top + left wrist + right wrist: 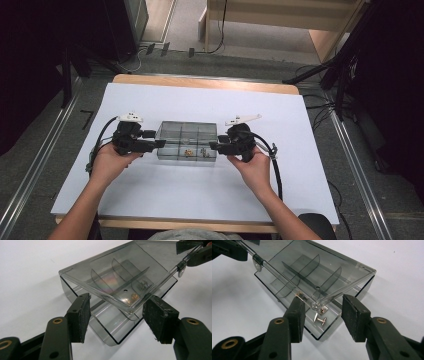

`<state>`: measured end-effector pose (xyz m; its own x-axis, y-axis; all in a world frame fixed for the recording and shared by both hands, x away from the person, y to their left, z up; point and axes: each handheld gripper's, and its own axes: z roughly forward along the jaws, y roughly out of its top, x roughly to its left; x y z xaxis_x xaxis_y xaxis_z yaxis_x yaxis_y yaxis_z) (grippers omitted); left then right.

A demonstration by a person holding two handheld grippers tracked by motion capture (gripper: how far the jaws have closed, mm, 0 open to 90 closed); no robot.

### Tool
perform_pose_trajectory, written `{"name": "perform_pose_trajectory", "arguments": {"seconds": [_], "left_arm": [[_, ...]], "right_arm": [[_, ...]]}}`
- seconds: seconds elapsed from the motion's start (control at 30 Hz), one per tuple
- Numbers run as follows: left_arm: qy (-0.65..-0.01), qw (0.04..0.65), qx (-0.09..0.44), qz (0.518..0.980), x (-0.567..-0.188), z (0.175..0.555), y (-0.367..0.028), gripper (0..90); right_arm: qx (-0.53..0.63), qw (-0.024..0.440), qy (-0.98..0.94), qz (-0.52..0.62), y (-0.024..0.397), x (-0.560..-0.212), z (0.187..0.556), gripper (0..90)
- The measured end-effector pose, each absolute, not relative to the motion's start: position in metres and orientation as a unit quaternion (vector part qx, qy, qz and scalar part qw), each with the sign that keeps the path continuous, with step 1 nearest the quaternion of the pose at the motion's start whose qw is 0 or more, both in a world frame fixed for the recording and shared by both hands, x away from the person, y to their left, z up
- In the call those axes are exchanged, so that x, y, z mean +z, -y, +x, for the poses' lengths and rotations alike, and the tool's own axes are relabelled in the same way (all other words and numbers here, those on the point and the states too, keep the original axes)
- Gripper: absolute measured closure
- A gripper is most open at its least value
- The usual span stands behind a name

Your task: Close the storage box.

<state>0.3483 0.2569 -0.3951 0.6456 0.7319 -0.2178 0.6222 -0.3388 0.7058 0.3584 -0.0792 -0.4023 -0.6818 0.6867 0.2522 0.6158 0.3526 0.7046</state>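
Clear box (186,141) at mid-desk (150,195) on a white sheet, lid (117,277) partly raised and tilted over the base. Left gripper (159,143) at the box's left end, fingers (80,317) released, spread either side of the lid's corner. Right gripper (214,146) at the right end, fingers (355,317) likewise released about the other front corner. Cufflinks (321,319) lying in a front compartment.
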Motion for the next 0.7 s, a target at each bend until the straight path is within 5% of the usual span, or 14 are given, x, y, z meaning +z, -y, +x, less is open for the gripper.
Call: {"name": "perform_pose_trajectory", "arguments": {"seconds": [0.7], "left_arm": [[-0.393,0.388,0.069,0.831,-0.413,0.346,-0.253,39.4]], "right_arm": [[0.398,0.048,-0.83,0.389,0.075,-0.418,0.349,55.4]]}}
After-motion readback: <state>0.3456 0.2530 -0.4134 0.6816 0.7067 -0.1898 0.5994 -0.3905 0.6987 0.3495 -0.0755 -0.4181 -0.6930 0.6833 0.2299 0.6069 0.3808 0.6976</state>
